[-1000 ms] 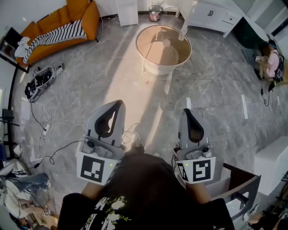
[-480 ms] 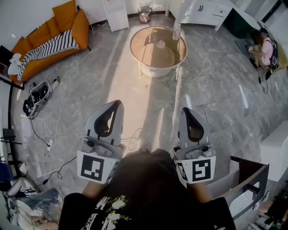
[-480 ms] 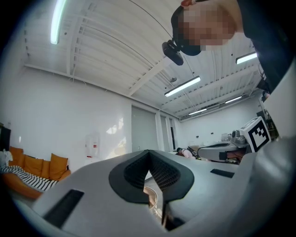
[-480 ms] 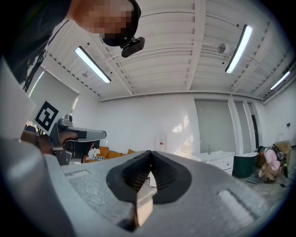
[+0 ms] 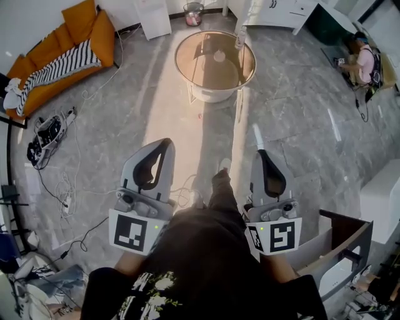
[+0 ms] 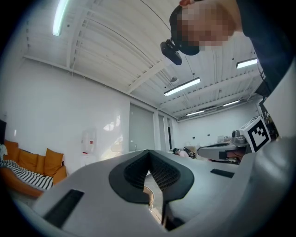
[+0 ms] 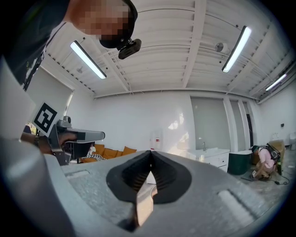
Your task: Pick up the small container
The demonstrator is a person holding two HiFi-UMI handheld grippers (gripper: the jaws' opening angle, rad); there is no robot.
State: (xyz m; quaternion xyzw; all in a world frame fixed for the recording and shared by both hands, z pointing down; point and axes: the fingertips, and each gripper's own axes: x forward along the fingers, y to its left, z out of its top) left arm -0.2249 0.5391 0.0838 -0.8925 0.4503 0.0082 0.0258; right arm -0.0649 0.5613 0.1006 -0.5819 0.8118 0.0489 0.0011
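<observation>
A home-like living space: an orange sofa (image 5: pixel 103 40) with a striped throw (image 5: pixel 59 62) stood by the wall; a round glass-topped table (image 5: pixel 200 62) sat on grey marble-look floor (image 5: pixel 125 125); white cabinets (image 5: pixel 275 12) lined the far side (strip lights (image 7: pixel 88 60) and loose cables (image 5: pixel 62 184) suggested a studio).

Table (image 5: pixel 212 95) ahead on the floor (image 5: pixel 131 119), sofa (image 5: pixel 100 34) far left, cables (image 5: pixel 44 132) before it, seated person (image 5: pixel 362 59) far right, left gripper (image 5: pixel 164 144) beside right gripper (image 5: pixel 260 153) nearest

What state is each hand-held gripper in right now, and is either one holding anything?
Left hand-held gripper: closed, holding nothing.
Right hand-held gripper: closed, holding nothing.
</observation>
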